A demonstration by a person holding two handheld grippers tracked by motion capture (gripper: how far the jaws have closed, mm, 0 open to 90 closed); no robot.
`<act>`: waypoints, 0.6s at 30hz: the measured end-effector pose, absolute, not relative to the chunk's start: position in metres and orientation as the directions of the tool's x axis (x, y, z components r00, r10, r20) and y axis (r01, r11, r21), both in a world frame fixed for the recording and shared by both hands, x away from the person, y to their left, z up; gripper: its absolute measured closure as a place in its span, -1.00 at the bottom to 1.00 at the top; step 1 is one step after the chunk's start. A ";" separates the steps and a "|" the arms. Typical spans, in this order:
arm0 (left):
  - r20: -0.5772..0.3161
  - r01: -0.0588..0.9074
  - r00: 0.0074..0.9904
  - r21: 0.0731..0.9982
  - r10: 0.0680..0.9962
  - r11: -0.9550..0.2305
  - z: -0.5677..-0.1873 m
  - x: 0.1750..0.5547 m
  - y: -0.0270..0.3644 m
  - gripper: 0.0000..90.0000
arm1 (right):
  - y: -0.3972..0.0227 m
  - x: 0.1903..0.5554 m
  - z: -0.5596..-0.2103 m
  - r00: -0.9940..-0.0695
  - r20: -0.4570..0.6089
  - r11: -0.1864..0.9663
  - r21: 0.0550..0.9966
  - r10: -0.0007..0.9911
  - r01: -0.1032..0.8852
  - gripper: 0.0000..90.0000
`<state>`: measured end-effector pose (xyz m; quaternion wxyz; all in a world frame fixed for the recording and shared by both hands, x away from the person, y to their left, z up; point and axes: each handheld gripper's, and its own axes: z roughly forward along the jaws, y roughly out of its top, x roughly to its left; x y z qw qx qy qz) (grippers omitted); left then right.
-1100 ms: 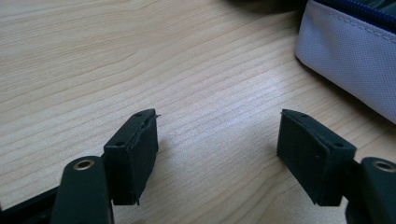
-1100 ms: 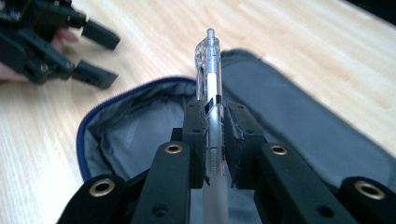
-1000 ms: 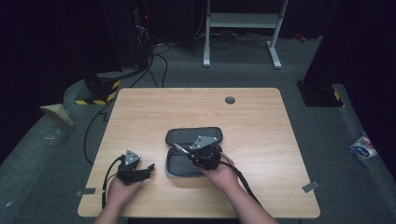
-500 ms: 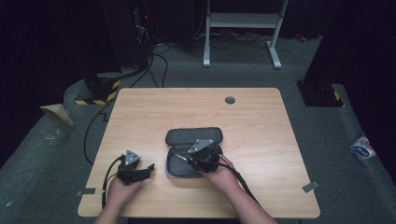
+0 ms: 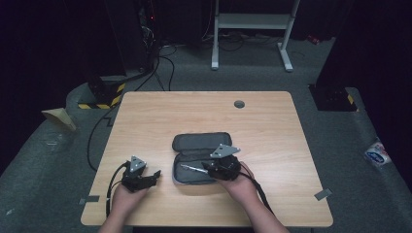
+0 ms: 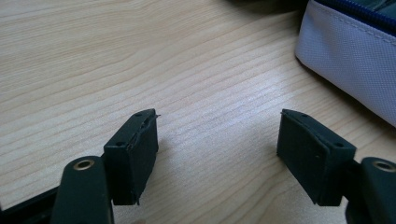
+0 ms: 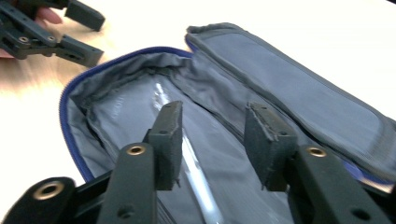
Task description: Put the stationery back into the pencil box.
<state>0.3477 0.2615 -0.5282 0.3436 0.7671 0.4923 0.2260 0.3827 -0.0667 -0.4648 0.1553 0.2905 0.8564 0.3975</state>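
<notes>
No brand, label or writing can be read on anything here; a faint pale mark on the case lining, in the right gripper view, is too blurred to make out.

The grey fabric pencil case (image 5: 201, 158) with its blue zip edge lies unzipped and folded open on the light wooden table (image 5: 204, 111); its padded lid flap (image 7: 299, 88) lies flat beyond the right gripper (image 7: 212, 140), and the crumpled grey lining spreads under and ahead of the jaws; the outer wall shows pale woven cloth at the upper right of the left gripper view (image 6: 350, 60); in the high view the case sits between the two tools, directly under the right one and just to the right of the left one.

A slim silver pen (image 5: 193, 169) lies inside the case, its tip towards the left gripper; in the right gripper view it runs as a bright streak (image 7: 194, 172) below the gap, nearer the left-hand jaw.

The right gripper (image 5: 214, 167) has just been opening its jaws; they stand moderately apart above the pen, pads clear of it; the left gripper (image 6: 217, 154) rests low over bare wood with its jaws spread wide and nothing between them, the case just beside its right-hand jaw.
</notes>
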 end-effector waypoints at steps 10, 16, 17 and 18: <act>0.008 0.601 0.411 0.750 0.912 -0.278 -0.528 0.348 0.261 -0.35 | -0.121 0.381 -0.465 -0.703 -0.023 0.430 0.805 0.711 0.409 0.06; 0.008 0.601 0.410 0.750 0.912 -0.277 -0.528 0.348 0.261 -0.35 | -0.147 0.380 -0.464 -0.661 -0.024 0.402 0.810 0.750 0.427 0.06; 0.008 0.601 0.410 0.750 0.912 -0.277 -0.528 0.348 0.261 -0.35 | -0.152 0.379 -0.464 -0.651 -0.022 0.395 0.810 0.758 0.433 0.05; 0.008 0.601 0.410 0.750 0.912 -0.277 -0.528 0.347 0.261 -0.35 | -0.157 0.379 -0.463 -0.644 -0.026 0.391 0.813 0.765 0.432 0.05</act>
